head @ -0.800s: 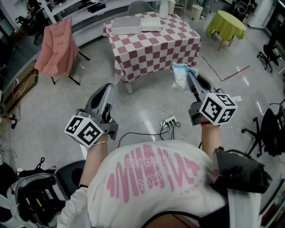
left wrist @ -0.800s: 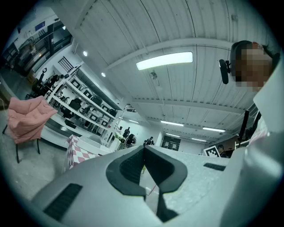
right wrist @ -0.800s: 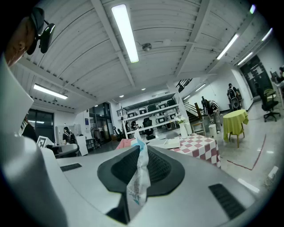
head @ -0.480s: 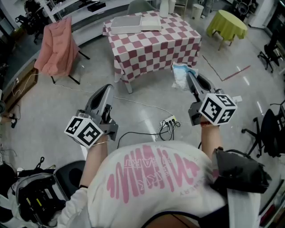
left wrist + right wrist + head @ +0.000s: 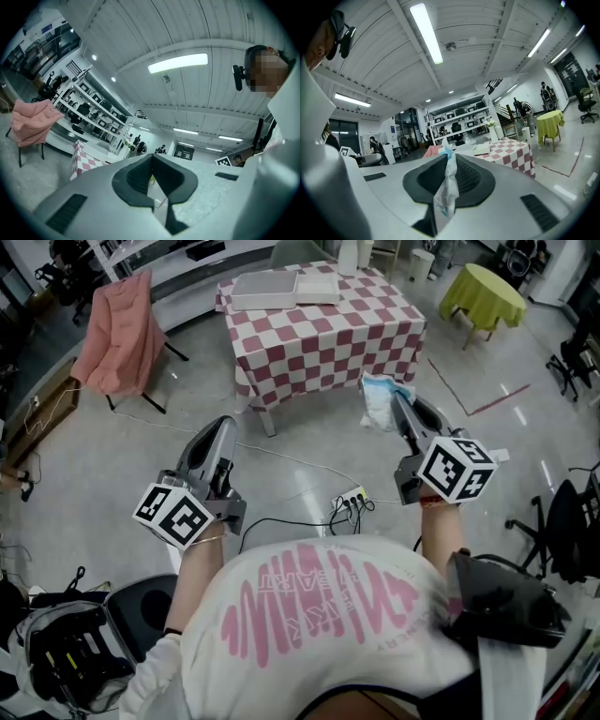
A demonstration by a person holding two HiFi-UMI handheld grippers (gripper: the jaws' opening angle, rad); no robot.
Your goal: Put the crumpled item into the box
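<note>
The right gripper (image 5: 446,159) is clamped on the crumpled item (image 5: 444,190), a thin white wad with blue print that is pinched flat between the dark pads and sticks out past the tips. In the head view, that wad shows as a pale bunch at the front of the right gripper, held in the air over the floor, well short of the table (image 5: 323,334). The left gripper (image 5: 151,160) has its jaws drawn together at the tips with nothing between them (only a sliver of floor shows through the narrow slit lower down). Both grippers are held out in front of the person at about the same height, the left one apart from the right, each with its marker cube near the wrist.

Ahead of them stands the table, draped in a red-and-white checked cloth. On its far part lies a flat grey box (image 5: 265,289), just beside a white flat piece; from this distance I cannot tell whether the box is open. A white power strip (image 5: 354,495) and its cables lie on the grey floor between the grippers. To the left, a pink cloth (image 5: 117,334) hangs over a chair, and to the far right is a round table under a yellow-green cover (image 5: 483,292).
</note>
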